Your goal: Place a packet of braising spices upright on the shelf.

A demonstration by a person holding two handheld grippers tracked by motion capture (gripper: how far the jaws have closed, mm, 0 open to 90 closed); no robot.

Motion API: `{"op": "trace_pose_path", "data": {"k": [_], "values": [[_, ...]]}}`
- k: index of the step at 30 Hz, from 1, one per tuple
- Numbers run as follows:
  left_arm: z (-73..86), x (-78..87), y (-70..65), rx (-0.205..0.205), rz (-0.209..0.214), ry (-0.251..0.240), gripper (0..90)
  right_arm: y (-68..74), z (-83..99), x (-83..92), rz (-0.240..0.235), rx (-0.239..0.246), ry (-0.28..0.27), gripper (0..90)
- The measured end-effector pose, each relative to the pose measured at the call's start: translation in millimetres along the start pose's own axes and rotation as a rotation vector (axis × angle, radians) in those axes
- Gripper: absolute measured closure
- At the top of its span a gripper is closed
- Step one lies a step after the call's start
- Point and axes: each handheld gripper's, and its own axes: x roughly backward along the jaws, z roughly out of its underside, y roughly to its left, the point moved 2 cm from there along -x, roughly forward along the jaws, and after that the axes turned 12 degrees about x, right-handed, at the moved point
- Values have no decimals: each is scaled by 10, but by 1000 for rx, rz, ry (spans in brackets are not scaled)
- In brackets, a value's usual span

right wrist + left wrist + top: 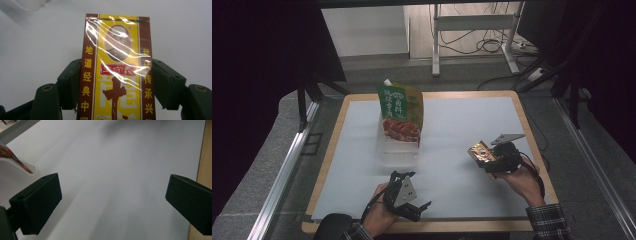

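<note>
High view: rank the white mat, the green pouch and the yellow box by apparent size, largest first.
1. White mat, clearly the largest.
2. Green pouch, standing in a clear container.
3. Yellow box, held in the right claw; its tilt makes its full size unsure.

- My box [117, 72]: yellow, brown side bands, yellow lettering, red label.
- The pouch [401, 113]: green top, red-orange picture below.
- My jaws: black.
- Mat [462, 125]: pale grey.
</note>
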Motion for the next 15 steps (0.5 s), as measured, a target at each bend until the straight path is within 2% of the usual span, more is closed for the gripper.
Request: {"op": "trace_pose_path", "data": {"k": [8,13,15], "values": [[0,2,0,-1,0,0,2,137,16,-150,-35,25,32,313],[1,0,-1,-1,1,1,2,143,80,-255,-41,52,74,314],[1,-1,-2,0,4,2,3,133,90,-268,-44,45,78,311]]}}
